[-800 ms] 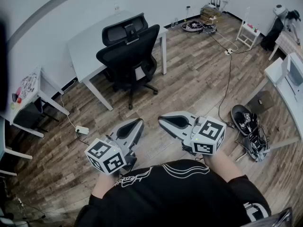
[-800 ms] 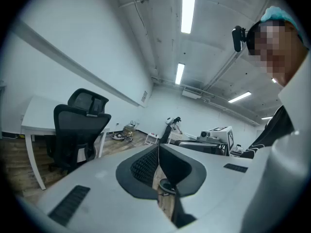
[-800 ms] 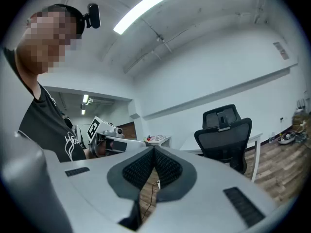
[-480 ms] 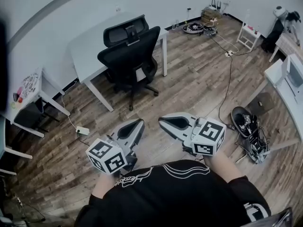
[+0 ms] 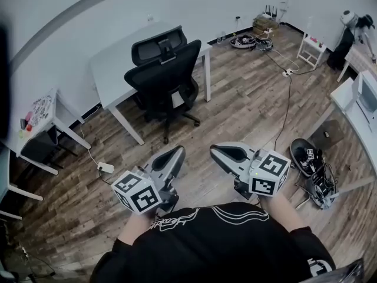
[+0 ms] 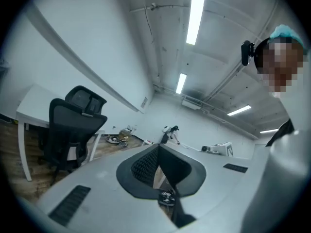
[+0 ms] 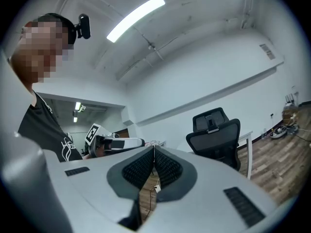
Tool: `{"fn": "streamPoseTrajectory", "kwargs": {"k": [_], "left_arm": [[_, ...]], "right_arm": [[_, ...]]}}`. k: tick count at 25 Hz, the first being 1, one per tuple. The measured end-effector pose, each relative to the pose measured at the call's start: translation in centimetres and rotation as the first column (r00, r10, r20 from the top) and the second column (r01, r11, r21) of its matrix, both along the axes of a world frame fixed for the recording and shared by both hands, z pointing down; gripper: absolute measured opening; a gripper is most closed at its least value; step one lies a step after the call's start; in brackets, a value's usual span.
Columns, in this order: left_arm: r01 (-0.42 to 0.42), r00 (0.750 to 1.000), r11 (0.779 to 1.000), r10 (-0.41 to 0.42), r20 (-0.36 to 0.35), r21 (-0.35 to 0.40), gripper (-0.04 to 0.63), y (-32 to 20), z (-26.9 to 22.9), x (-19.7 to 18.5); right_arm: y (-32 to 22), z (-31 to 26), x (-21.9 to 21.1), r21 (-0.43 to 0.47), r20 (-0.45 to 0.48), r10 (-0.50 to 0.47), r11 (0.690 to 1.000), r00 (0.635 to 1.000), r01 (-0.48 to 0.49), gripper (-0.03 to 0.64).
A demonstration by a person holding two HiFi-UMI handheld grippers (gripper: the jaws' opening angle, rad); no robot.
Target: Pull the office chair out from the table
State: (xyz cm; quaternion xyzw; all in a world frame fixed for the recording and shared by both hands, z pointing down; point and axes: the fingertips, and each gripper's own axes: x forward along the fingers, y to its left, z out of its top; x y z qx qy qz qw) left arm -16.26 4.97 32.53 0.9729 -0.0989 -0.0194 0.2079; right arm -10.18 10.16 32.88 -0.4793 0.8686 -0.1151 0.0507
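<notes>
At the far left a small side table (image 5: 44, 108) stands against the wall. Next along is the white table (image 5: 118, 63), with the office chair (image 5: 165, 75) pushed in at its near long edge. The backrest and headrest face the person, and the wheeled base is on the wooden floor just in front of the table legs.

Nearer the person, the left gripper (image 5: 178, 150) has its jaws pressed together with nothing between them, and its own view confirms this. It points forward and slightly rightward, so the chair (image 6: 68, 125) sits to the left of its line.

The right gripper (image 5: 214, 150) is likewise closed and empty. It is angled inward toward its partner, so the chair (image 7: 216, 135) falls to the right of its jaws.

The chair lies ahead of both grippers and a little to the left, well apart from them across bare floor (neither tool is aimed squarely at it). The left gripper looks marginally nearer.

Judging from this, the approach has not closed the gap. The jaws would need to part before taking the top edge of the backrest, which runs crosswise to the person. A pair of shoes (image 5: 306, 152) lies on the floor at the right.
</notes>
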Motion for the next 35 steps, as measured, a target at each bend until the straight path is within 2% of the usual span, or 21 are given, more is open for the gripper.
{"fn": "streamPoseTrajectory", "kwargs": {"k": [3, 6, 9, 14, 18, 23, 27, 31, 35], "left_arm": [[0.017, 1.0, 0.999, -0.018, 0.026, 0.046, 0.006, -0.3, 0.4, 0.6], [-0.043, 0.999, 0.999, 0.043, -0.002, 0.005, 0.006, -0.1, 0.6, 1.4], [-0.061, 0.998, 0.998, 0.061, -0.009, -0.026, 0.006, -0.9, 1.0, 1.7], [-0.095, 0.995, 0.995, 0.093, -0.038, -0.036, 0.006, -3.5, 1.7, 2.8], [-0.111, 0.993, 0.993, 0.109, -0.038, -0.049, 0.006, -6.8, 2.3, 4.9], [-0.154, 0.988, 0.987, 0.153, -0.022, -0.043, 0.006, -12.2, 3.4, 8.8], [-0.18, 0.984, 0.982, 0.18, -0.017, -0.053, 0.006, -17.4, 4.2, 11.3], [-0.141, 0.99, 0.99, 0.141, -0.004, -0.032, 0.006, -24.6, 4.5, 12.3], [-0.09, 0.996, 0.994, 0.09, 0.002, -0.068, 0.006, -32.2, 5.5, 12.2]], "right_arm": [[0.0, 0.3, 0.9, 0.009, -0.028, 0.039, 0.999, 0.999, -0.039, 0.035], [-0.4, 1.1, 1.6, -0.007, -0.079, 0.056, 0.998, 0.995, -0.057, 0.034], [-0.9, 1.6, 1.9, -0.033, -0.059, 0.047, 0.998, 0.997, -0.049, 0.034], [-3.2, 2.6, 4.4, -0.05, -0.047, 0.102, 0.993, 0.994, -0.104, 0.035], [-5.9, 3.4, 6.1, -0.067, -0.07, 0.114, 0.991, 0.991, -0.118, 0.035], [-11.2, 4.6, 9.5, -0.111, -0.005, 0.126, 0.986, 0.992, -0.126, 0.035], [-16.7, 5.3, 12.0, -0.139, -0.02, 0.133, 0.981, 0.991, -0.134, 0.035], [-23.3, 5.1, 14.2, -0.145, -0.051, 0.12, 0.981, 0.992, -0.126, 0.037], [-30.2, 5.5, 16.8, -0.175, -0.09, 0.119, 0.976, 0.989, -0.133, 0.037]]}}
